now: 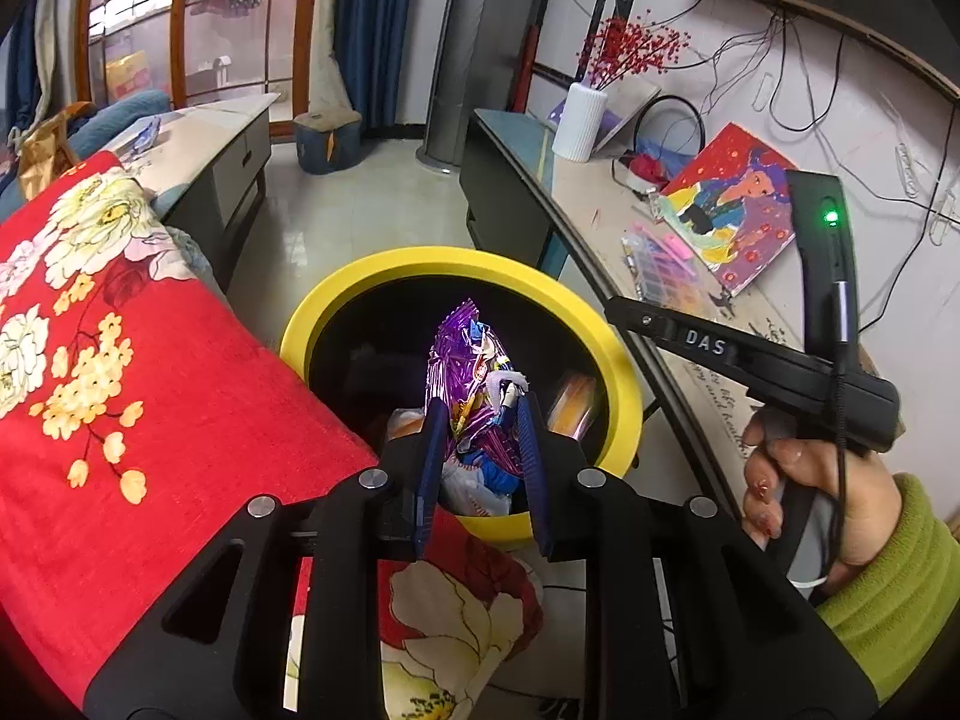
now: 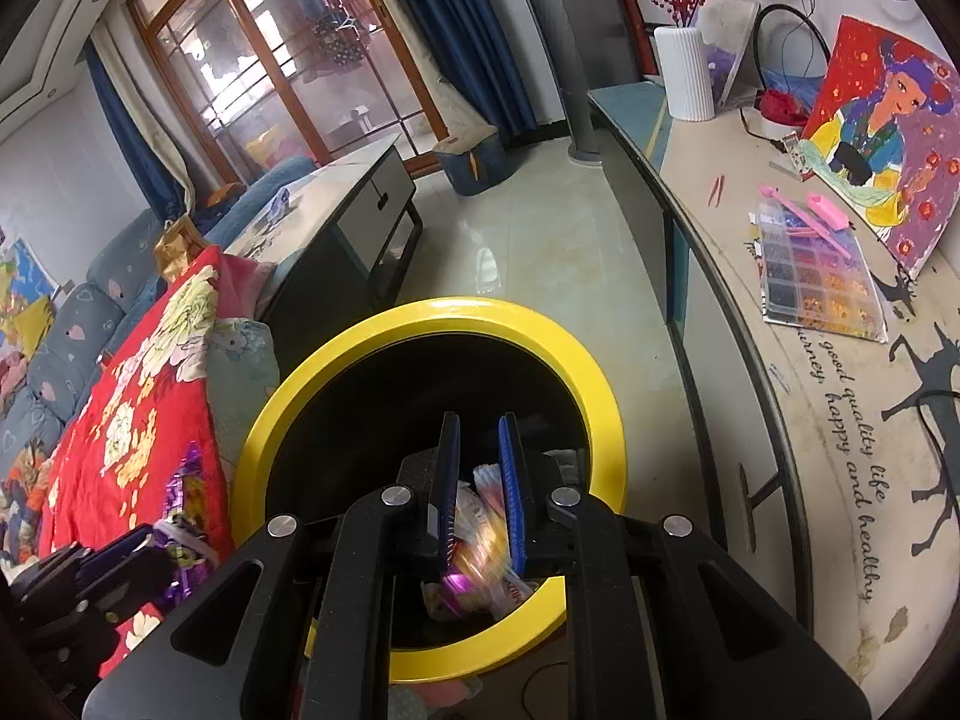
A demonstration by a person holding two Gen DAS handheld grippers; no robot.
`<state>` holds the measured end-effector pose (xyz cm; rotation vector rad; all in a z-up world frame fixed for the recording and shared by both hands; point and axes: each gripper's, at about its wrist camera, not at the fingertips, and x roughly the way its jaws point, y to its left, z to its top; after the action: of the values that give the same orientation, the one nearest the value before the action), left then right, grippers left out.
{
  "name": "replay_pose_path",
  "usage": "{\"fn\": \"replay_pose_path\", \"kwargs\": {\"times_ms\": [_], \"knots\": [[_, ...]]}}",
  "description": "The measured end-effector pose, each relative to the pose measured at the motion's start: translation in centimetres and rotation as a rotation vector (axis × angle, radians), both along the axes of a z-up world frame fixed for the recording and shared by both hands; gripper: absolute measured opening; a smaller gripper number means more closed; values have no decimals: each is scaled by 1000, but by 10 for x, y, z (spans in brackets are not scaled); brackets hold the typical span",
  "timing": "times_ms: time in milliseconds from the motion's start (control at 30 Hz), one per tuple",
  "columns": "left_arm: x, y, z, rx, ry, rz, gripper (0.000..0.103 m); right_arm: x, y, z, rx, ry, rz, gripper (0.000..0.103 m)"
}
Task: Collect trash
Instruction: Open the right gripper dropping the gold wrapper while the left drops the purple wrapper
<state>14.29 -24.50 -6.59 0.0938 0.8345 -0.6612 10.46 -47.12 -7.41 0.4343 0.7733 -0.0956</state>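
Hanging over 1 yellow-rimmed bin (image 1: 606, 324), the left gripper (image 1: 480, 414) pinches 1 purple foil wrapper (image 1: 459, 354) between its 2 blue fingers (image 1: 435, 432). Over the same bin the right gripper (image 2: 480, 438) stands nearly closed with nothing between its jaws; blurred wrappers (image 2: 480, 546) lie below it inside. 1 red floral blanket (image 1: 150, 360) lies beside the bin.

Purple wrapper (image 1: 465, 372), yellow-rimmed bin (image 1: 360, 282) (black inside)
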Motion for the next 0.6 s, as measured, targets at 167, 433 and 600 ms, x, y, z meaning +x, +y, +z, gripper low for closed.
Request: {"fn": "replay_pose_path", "kwargs": {"times_ms": [167, 433, 600], "knots": [[4, 2, -3, 14, 11, 14, 39, 0, 2, -2, 3, 6, 7, 20], [7, 8, 3, -7, 13, 48, 68, -4, 6, 2, -25, -7, 10, 48], [7, 14, 6, -20, 13, 69, 87, -7, 7, 8, -48, -16, 7, 66]]}}
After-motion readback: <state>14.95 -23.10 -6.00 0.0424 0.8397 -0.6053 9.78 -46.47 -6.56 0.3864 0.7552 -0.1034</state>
